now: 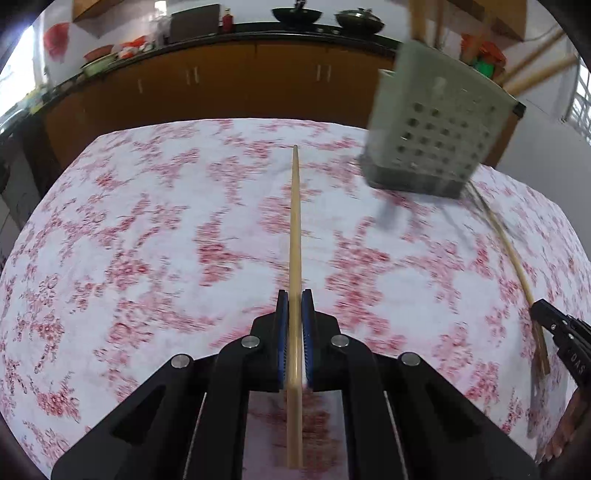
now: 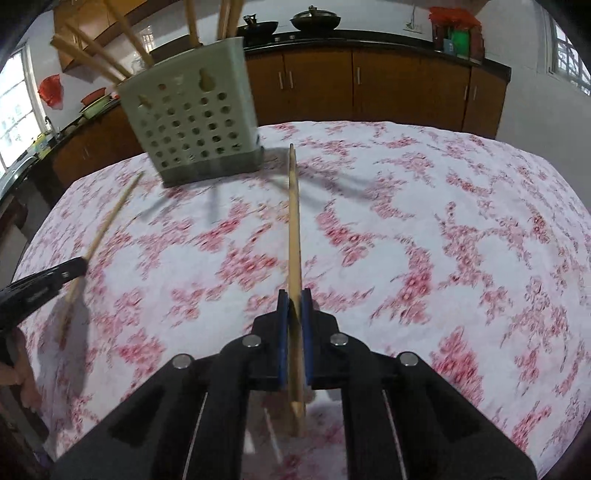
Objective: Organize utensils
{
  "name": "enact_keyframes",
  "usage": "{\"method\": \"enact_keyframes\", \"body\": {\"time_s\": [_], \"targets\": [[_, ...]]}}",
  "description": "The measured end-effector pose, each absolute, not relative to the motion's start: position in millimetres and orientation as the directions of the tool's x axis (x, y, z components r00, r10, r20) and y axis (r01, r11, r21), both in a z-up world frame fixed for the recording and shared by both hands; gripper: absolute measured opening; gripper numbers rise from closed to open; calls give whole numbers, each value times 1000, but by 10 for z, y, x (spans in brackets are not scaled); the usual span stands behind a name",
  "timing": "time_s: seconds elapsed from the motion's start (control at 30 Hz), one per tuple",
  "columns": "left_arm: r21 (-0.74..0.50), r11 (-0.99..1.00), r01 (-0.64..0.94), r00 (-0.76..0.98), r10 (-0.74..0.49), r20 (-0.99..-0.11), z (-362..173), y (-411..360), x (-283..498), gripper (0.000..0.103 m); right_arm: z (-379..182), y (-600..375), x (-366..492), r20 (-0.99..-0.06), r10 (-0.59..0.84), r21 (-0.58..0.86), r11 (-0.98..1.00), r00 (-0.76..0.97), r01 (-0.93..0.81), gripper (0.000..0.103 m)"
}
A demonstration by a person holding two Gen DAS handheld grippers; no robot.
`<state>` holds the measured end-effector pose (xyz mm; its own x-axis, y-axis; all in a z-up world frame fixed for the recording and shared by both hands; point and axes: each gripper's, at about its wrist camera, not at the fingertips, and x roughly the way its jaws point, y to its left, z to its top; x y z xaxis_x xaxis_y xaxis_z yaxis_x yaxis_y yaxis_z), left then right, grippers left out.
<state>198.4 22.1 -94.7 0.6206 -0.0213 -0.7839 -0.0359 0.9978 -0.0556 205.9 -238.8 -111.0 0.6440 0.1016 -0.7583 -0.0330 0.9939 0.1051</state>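
Note:
My left gripper (image 1: 295, 295) is shut on a wooden chopstick (image 1: 295, 229) that points forward above the table. My right gripper (image 2: 294, 295) is shut on another wooden chopstick (image 2: 293, 221), also pointing forward. A pale green perforated utensil holder (image 1: 436, 129) stands on the table at the far right of the left wrist view, and at the far left of the right wrist view (image 2: 192, 122), with several chopsticks (image 2: 92, 55) standing in it. The right gripper (image 1: 561, 339) with its chopstick (image 1: 517, 266) shows at the right edge of the left wrist view; the left gripper (image 2: 40, 288) shows at the left edge of the right wrist view.
The table wears a white cloth with red flowers (image 1: 147, 229). Behind it runs a brown kitchen counter (image 2: 388, 81) with woks (image 1: 291, 14) and bowls on top. The table edge lies close to the counter.

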Motion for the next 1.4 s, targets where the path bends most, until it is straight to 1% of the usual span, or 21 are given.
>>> {"method": "enact_keyframes", "body": {"time_s": [0.2,0.43,1.4], "targets": [[-45,999,-27,632,-18,-775,-951,257,1961,9,-1127,-2352,2149,-763,75,72,997,643,-31,10],[-88,996,-28,633,-51,-772,-951,312,1965,9,-1129,-2363,2143,-763,78,76,997,642,-30,10],[-95,995,-29,633,-55,-772,-964,321,1980,9,-1132,-2365,2139,-762,80,78,996,643,-31,10]]}}
